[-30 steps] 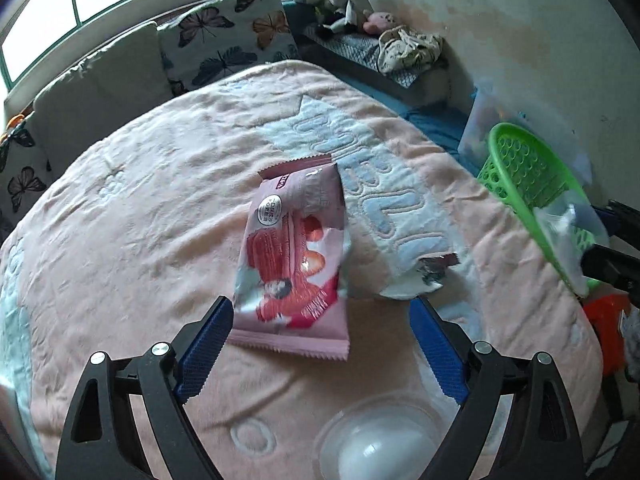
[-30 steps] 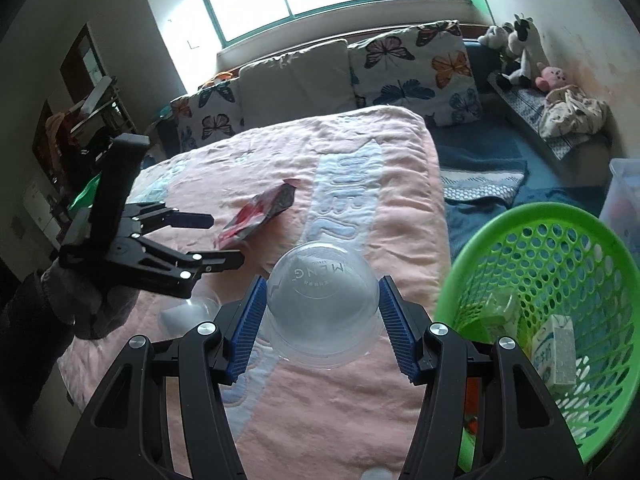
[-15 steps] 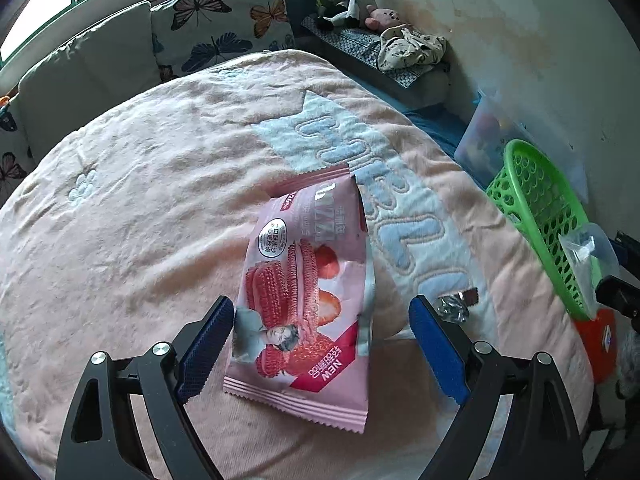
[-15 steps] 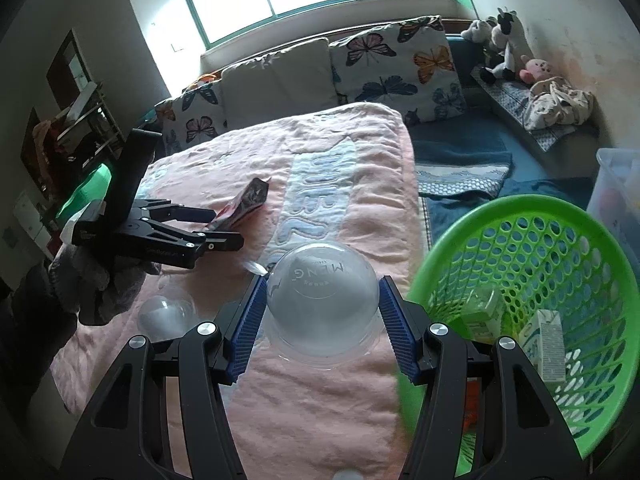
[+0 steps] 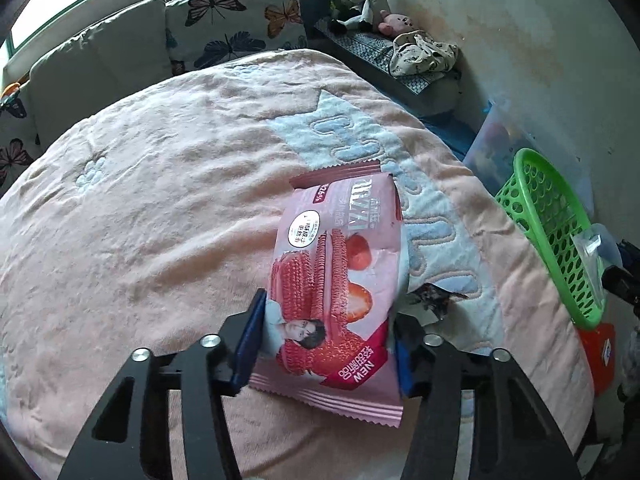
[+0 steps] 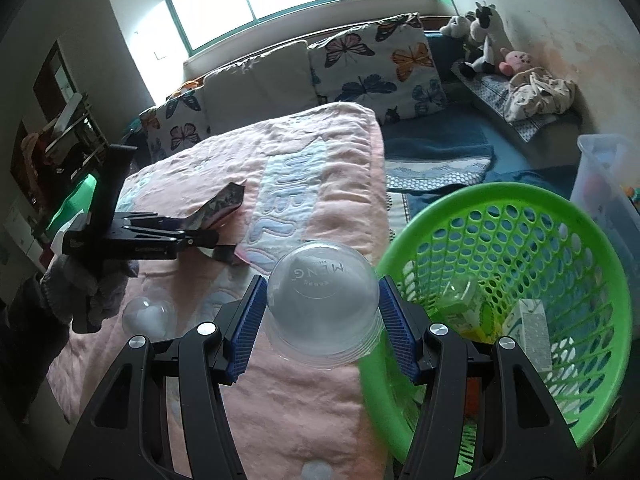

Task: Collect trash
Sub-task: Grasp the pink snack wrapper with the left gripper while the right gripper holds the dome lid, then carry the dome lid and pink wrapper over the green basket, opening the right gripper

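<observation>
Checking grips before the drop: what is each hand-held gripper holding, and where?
Left hand-held gripper: pink strawberry snack wrapper, pinched across its lower side edges. Right hand-held gripper: clear plastic dome lid, clamped across opposite sides near its rim.

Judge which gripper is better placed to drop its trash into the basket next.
Right. The right gripper holds the dome lid beside the green basket rim. The left gripper, closed on the pink wrapper, sits farther back over the blanket.

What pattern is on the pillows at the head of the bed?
Butterflies, in orange, blue and dark tones on a white ground; the butterfly pillow shows best in the right wrist view.
</observation>
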{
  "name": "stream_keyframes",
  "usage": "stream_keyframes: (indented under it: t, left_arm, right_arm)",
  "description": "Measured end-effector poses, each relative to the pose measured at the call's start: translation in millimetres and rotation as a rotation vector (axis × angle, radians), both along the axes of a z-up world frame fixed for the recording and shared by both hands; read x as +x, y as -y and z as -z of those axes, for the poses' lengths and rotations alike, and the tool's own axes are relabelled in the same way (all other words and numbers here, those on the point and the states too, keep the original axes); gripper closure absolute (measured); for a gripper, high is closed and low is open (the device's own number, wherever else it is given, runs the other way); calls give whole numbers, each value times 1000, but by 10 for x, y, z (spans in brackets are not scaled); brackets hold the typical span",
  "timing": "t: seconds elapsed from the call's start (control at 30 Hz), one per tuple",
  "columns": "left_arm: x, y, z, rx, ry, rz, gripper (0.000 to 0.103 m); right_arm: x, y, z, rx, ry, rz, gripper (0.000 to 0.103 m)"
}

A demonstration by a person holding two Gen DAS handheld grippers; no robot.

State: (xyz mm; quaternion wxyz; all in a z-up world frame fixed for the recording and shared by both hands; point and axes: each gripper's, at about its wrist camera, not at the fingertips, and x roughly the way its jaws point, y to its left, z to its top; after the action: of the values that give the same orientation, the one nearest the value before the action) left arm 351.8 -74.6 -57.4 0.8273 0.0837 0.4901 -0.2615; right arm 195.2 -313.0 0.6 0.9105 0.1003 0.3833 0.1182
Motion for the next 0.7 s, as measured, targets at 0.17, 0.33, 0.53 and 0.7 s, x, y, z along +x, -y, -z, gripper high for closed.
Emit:
stream_keyframes:
  t: [0.17,0.33,0.53,0.7]
  left_arm:
    - [-110,-22,-62,-9,7,-15,55]
    - [-266,0,-191,-29,18,-20,55]
    - [-454,177,-375,-61,37,15,55]
    - [-588,421,-480,-79,47,60,55]
  right_arm:
    - [-88,115,-30,-1,9,26,45]
    - [-191,270,-22,-22,7,64,45]
    - [-319,503,38,-34,-11,112,45]
    - [-400,647,105,-70,-23,144,45]
